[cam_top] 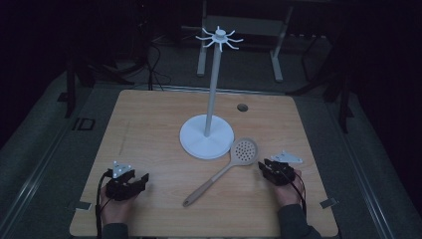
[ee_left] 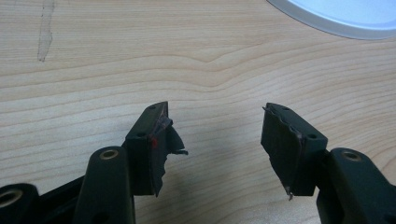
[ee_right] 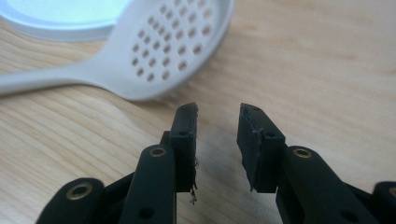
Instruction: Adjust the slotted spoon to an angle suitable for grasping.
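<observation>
While the slotted spoon (cam_top: pixel 226 169) is lying flat on the desk (cam_top: pixel 149 124), slightly right of the frame's centre in the high view, nothing of the work looks done yet: it is waiting to be picked up, and judging by the layout it is probably meant for one of the hooks on the white stand (cam_top: pixel 209 99). Its perforated bowl is resting just beside, perhaps touching, the stand's round base, and its tan handle is running toward the lower left. Nearest to it, the right tool (cam_top: pixel 266 168) is sitting at the lower right, close to the bowl, with its jaws parted and gripping nothing; in the right gripper view the bowl (ee_right: pixel 173 42) is lying just ahead of the tips. Over at the lower left, the left tool (cam_top: pixel 137 180) is resting well apart from the spoon, released and empty, facing bare wood. Nothing is blocking the handle, though the base crowding the bowl may be making a grasp there awkward. A small dark hole (cam_top: pixel 242 107) is sitting near the desk's far edge, out of the way.
</observation>
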### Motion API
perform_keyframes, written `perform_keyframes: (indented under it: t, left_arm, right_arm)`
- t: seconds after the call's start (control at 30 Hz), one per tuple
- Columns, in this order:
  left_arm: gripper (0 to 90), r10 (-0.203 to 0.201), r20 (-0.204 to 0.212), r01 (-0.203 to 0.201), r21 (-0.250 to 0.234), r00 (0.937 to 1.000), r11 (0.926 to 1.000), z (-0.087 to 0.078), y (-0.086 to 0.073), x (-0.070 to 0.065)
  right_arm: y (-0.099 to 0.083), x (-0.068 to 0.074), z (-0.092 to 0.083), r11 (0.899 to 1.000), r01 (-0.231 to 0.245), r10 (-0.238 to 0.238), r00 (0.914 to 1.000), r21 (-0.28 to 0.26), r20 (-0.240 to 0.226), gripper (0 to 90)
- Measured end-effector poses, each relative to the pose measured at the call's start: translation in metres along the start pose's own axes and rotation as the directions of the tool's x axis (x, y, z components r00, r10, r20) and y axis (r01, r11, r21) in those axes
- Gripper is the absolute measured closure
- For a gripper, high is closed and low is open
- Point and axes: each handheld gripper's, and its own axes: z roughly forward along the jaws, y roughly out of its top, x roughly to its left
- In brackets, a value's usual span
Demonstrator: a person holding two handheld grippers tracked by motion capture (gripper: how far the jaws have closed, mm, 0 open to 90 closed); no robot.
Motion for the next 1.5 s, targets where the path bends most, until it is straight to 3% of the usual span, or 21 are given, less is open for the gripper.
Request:
perform_keyframes:
  t: [0.2, 0.5, 0.6, 1.07, 1.5]
  left_arm:
    - [42.6, 0.002, 0.000, -0.002, 0.002, 1.0000, 1.0000, 0.000, 0.000, 0.000]
    - [42.6, 0.004, 0.003, -0.004, 0.001, 1.0000, 1.0000, 0.000, 0.000, -0.001]
    - [42.6, 0.005, 0.004, -0.005, 0.001, 1.0000, 1.0000, 0.000, 0.000, -0.001]
    - [42.6, 0.007, 0.003, -0.007, 0.002, 1.0000, 1.0000, 0.001, 0.001, -0.002]
    - [42.6, 0.008, 0.004, -0.008, 0.001, 1.0000, 1.0000, 0.001, 0.001, -0.002]
  right_arm:
    - [0.009, 0.009, -0.010, 0.997, 0.054, -0.054, 0.9985, -0.051, 0.002, 75.4]
    - [0.026, 0.023, -0.012, 0.992, 0.095, -0.101, 0.9924, -0.083, -0.070, 87.6]
    - [0.030, 0.027, -0.011, 0.993, 0.092, -0.099, 0.9915, -0.079, -0.085, 89.6]
    - [0.055, 0.048, 0.001, 0.983, 0.165, -0.172, 0.9796, -0.078, -0.103, 89.7]
    - [0.072, 0.061, 0.033, 0.977, 0.213, -0.212, 0.9691, -0.007, -0.127, 89.7]
